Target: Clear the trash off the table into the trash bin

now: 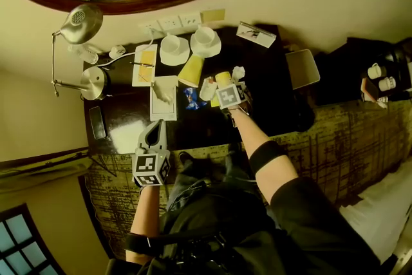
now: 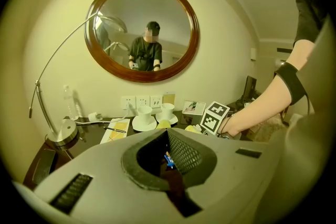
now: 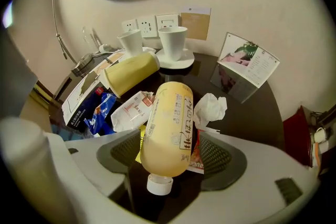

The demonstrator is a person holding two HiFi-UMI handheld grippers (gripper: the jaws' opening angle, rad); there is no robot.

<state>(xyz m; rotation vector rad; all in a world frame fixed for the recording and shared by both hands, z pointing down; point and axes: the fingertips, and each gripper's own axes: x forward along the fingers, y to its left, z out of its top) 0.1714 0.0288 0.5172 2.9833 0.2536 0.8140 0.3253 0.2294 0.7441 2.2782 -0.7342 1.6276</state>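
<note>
The left tongs (image 2: 168, 139) are pressed together with nothing in them, well back from the bottle (image 3: 168, 123) at the near table (image 1: 270, 93) edge. Left of the bottle lie wrappers (image 3: 131, 110) and a tipped cup (image 3: 131, 73). The right tongs (image 3: 170, 152) stand wide apart astride the bottle, pads (image 3: 216, 155) not yet on it (cap end nearest). A tissue (image 3: 210, 107) sits just right of the bottle, and the bin (image 1: 302, 67) stands well right of it. The round bottle could roll or squirt out on closing, and the pads could snag the red wrapper (image 3: 196, 152) beneath it.
</note>
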